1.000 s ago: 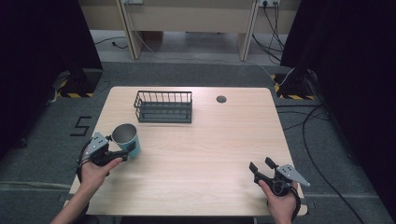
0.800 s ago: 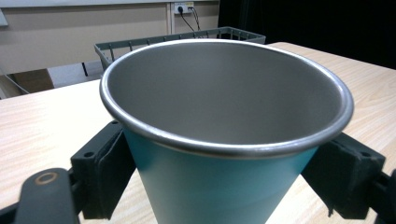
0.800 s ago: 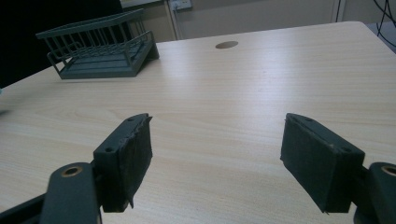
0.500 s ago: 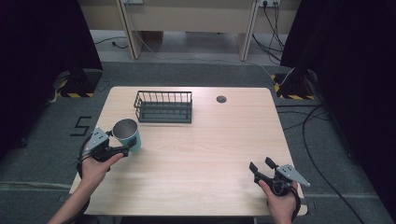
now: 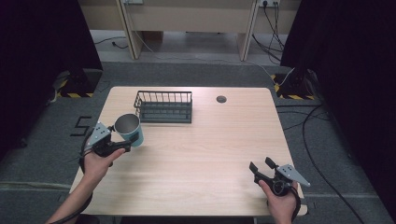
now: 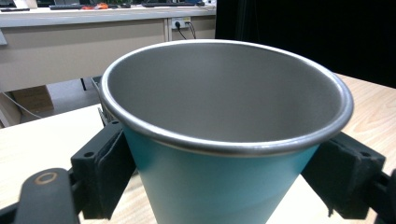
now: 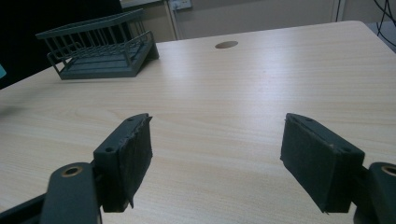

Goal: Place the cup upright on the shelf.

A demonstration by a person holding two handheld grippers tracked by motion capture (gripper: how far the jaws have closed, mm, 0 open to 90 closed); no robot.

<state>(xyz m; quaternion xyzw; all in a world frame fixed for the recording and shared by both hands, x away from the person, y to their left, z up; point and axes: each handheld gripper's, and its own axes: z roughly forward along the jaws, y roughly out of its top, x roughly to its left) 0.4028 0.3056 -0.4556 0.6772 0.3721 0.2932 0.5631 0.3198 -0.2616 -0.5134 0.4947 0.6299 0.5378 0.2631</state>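
room: dark curtains both sides, grey carpet floor (image 5: 196, 74), pale wooden bench along the back wall with cables hanging under it
table (image 5: 210, 154): light wood-grain top, round cable hole (image 5: 221, 99) near the far edge, to the right of the basket
landmark: dark wire basket (image 5: 164, 106), rectangular, sits on the table toward the far edge, left of centre; also seen in the right gripper view (image 7: 100, 46) at far left, nothing visible inside
cup (image 5: 129, 129): teal outside, bare steel inside and rim, tapered; just in front-left of the basket, near it but not touching; tilted slightly, mouth up; looks lifted off the table, can't confirm from high view
cup, close: left gripper view has it (image 6: 224, 135) between the two black jaws, pads pressed on opposite sides of the teal wall below the rim; inside empty
left gripper (image 5: 122, 142): clamped on the cup, held in the left hand (image 5: 95, 161), front-left of the basket near the table's left edge; grey plate on top
right gripper (image 5: 260, 167): jaws spread wide, nothing between them, right gripper view shows just tabletop in the gap (image 7: 217, 154); well apart from the basket, at the near right corner
right hand (image 5: 278, 203): wraps the gripper body, at the near table edge
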